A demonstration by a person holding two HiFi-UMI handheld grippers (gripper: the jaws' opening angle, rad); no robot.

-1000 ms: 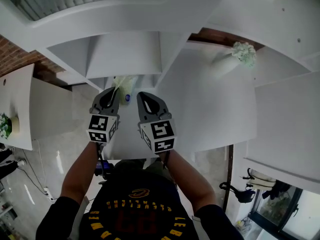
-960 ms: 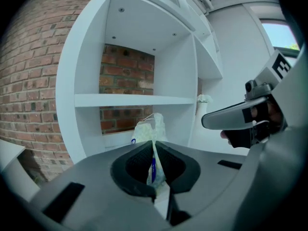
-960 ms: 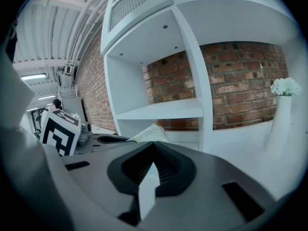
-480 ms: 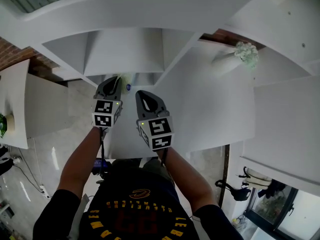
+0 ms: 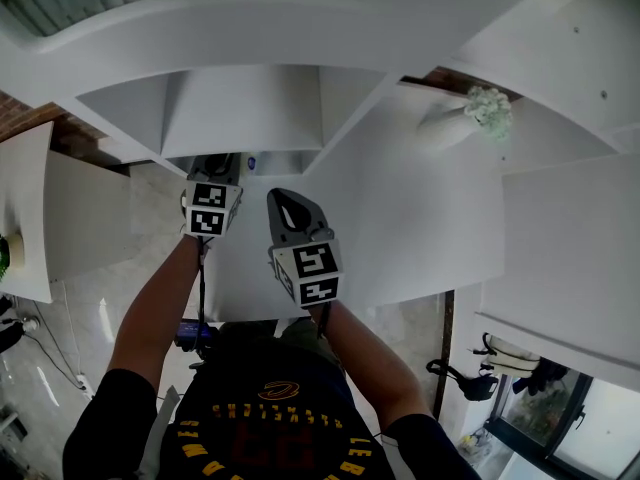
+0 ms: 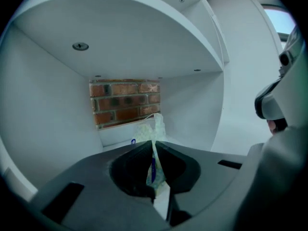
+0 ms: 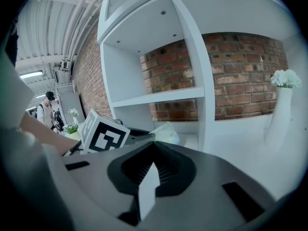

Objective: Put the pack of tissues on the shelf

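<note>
The pack of tissues, pale green and crinkled, is pinched by its edge in my left gripper, which is shut on it. In the left gripper view it hangs inside a white shelf compartment with a brick back. In the head view the left gripper reaches under the shelf, and only a bit of the pack shows. From the right gripper view the pack sits just above the compartment's floor. My right gripper is shut with nothing in it, and in the head view the right gripper stays back beside the left one.
A white vase of pale flowers stands on the counter to the right of the shelf, and the vase also shows in the right gripper view. A white table with a small plant lies at far left. A person stands far off.
My left gripper has moved forward with the pack, going under the shelf board into the compartment. The right gripper has stayed about where it was.
</note>
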